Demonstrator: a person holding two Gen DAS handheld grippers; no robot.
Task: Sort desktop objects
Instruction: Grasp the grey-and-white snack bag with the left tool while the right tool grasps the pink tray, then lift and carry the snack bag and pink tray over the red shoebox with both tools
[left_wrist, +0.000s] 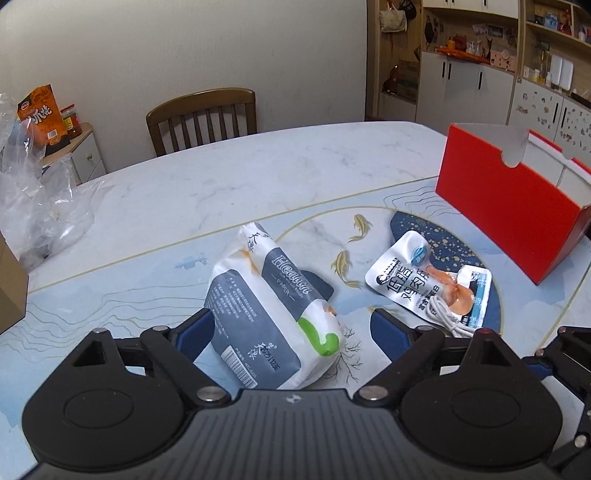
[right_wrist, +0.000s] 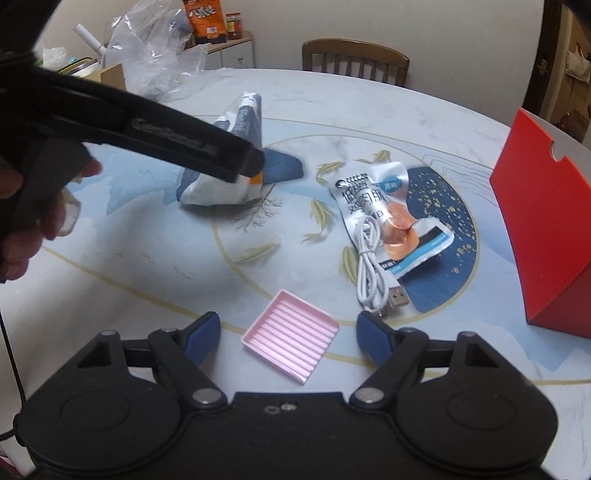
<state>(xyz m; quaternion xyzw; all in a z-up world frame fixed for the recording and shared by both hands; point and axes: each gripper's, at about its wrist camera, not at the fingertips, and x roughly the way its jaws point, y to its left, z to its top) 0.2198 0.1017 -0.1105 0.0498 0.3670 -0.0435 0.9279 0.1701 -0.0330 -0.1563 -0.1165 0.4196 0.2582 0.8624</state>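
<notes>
Both grippers are apart: left gripper (left_wrist: 293, 326) straddles the tissue pack (left_wrist: 275, 314) w/o pressing it, right gripper (right_wrist: 288, 328) hangs over the pink tray (right_wrist: 290, 341) (red box (right_wrist: 546, 236) waits at right), so pick-up step; next needs closing squarely.

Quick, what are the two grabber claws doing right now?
Left gripper: open, jaws on either side of the tissue pack, not squeezing it.
Right gripper: open, holding nothing, above the pink tray.

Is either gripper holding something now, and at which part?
Nothing is held. The left gripper straddles the tissue pack without pressing; the right gripper is open above the pink tray.
</notes>
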